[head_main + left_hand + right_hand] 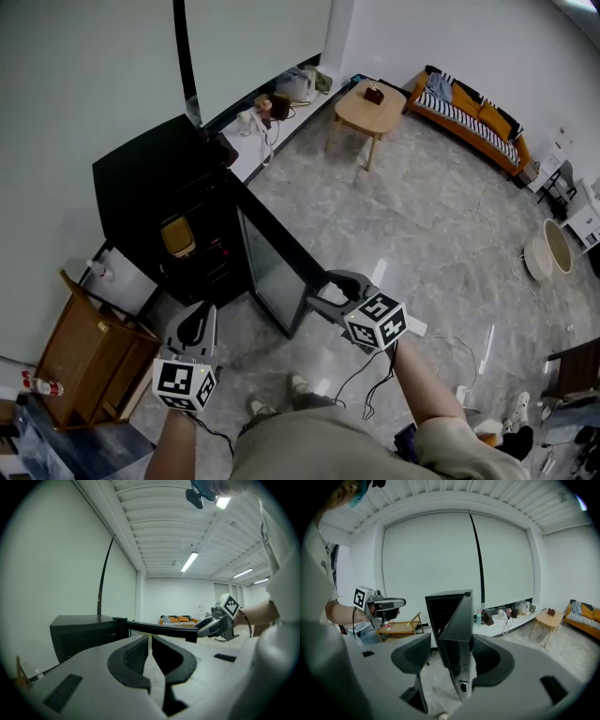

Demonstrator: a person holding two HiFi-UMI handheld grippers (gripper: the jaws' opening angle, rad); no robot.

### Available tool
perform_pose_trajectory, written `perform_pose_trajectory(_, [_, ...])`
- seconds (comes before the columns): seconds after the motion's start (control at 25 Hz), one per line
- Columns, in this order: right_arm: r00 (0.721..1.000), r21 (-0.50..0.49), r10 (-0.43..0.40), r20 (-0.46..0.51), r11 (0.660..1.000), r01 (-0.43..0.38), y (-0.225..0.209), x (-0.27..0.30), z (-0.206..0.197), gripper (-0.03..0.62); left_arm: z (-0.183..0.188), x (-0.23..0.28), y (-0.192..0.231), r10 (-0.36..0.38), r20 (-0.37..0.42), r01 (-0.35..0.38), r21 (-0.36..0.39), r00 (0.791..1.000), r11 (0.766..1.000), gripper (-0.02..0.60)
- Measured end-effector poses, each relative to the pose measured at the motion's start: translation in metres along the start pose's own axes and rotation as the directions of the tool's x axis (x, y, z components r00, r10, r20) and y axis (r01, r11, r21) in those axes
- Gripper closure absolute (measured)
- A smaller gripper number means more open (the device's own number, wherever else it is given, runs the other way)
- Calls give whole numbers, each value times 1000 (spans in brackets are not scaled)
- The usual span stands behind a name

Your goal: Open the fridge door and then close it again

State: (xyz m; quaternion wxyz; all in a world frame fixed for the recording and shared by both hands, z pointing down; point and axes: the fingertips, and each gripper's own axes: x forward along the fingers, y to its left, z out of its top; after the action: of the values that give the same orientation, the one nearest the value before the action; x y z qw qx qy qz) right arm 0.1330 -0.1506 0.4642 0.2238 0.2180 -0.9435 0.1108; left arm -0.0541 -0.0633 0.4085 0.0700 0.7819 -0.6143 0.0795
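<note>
A: Seeing the fridge door [267, 267] hanging wide open off the black fridge [141, 178], a yellow thing [178, 236] sitting inside.
B: Noting the right hand-held gripper [321, 289] straddling that door's free edge, jaws spread; left hand-held gripper [195, 319] clenched, empty, near the fridge.

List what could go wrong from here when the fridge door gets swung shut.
1. The fridge door's edge stands between the open jaws of the right gripper, with a gap on one side. A push may let the door slip out and swing freely.
2. The shut left gripper hovers low in front of the open fridge, probably in the door's closing path, so it may get struck or pinched.
</note>
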Motion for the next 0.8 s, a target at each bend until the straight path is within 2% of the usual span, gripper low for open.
perform_pose_trajectory(0.28, [995,-58,94,-29,994,-95,51,9,5,329,-6,-46,13,75,7,-75,-25,997,997,555])
perform_pose_trajectory(0.4, [993,-96,107,-41,989,-110,67,17,8,401,-10,-66,24,116,2,-116,-28,993,993,555])
perform_pose_trajectory(0.8, [974,-129,224,-22,966,-225,135,75,27,399,-26,-122,67,252,-11,-253,-55,968,966,555])
